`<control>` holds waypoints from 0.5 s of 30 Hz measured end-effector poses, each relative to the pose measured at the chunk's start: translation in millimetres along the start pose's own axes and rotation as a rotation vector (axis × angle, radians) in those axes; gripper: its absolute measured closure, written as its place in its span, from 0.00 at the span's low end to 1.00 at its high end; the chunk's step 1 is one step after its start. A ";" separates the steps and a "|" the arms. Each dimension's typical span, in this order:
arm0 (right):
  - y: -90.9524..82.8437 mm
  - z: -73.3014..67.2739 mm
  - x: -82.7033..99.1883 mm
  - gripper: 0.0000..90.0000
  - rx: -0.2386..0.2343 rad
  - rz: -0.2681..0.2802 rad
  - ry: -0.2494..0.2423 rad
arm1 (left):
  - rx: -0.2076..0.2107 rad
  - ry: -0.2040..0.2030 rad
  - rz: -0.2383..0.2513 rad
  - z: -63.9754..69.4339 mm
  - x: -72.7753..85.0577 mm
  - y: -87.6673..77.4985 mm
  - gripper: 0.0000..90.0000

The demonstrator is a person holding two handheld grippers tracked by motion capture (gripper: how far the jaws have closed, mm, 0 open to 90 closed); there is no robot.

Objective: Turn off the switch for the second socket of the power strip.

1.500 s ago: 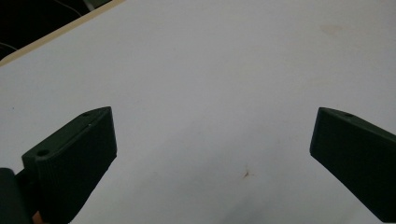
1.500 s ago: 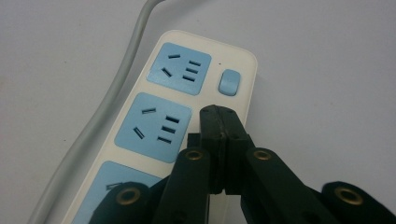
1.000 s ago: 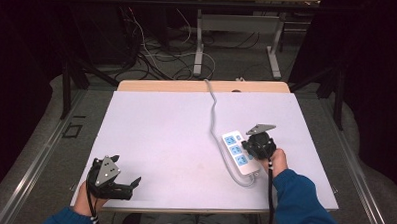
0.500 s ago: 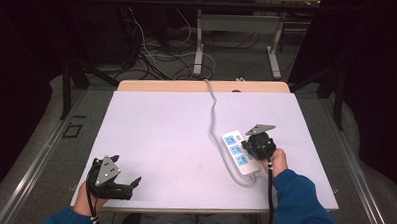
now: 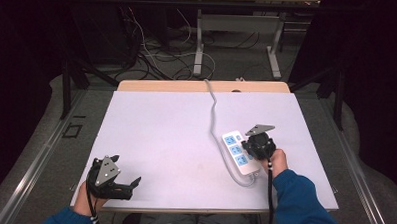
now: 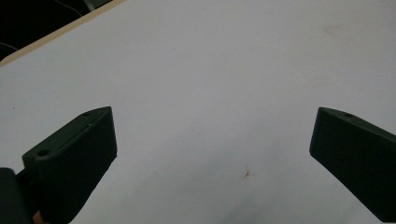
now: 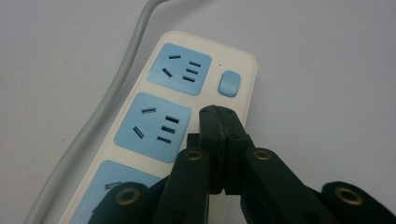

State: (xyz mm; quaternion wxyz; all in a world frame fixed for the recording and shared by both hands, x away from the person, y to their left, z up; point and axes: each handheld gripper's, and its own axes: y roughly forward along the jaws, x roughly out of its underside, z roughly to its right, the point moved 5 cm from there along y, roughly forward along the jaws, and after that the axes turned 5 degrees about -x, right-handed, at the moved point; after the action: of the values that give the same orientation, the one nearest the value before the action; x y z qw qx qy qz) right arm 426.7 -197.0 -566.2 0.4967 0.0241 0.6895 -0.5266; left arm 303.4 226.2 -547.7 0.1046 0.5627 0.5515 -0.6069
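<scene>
Nearest, the left gripper (image 5: 126,185) rests with jaws spread wide on the bare white table (image 5: 161,125), while farther right the right gripper (image 7: 219,122), jaws pressed together on nothing, hovers over the power strip (image 7: 154,116) just below its blue switch (image 7: 229,83), its grey cord (image 5: 212,105) trailing beyond.

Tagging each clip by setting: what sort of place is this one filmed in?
Probably a lab or recording workspace, not a home: a bare white table with one power strip on it, dark curtains around it, and loose cables on the floor behind.
</scene>
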 end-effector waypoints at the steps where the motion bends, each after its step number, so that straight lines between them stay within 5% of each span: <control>1: 0.0 -0.3 0.0 1.00 -0.003 0.001 -0.002 | 0.000 0.000 0.000 -0.1 0.0 0.1 0.01; 15: 0.2 -2.6 -0.1 1.00 0.016 -0.005 -0.019 | 0.000 0.000 0.000 -0.2 -0.1 -0.2 0.01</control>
State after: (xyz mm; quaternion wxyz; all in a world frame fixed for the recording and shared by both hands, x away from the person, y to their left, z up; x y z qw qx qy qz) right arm 425.1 -195.0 -566.4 0.5017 0.0210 0.6805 -0.5336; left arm 303.4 226.4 -547.5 0.1046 0.5629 0.5514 -0.6068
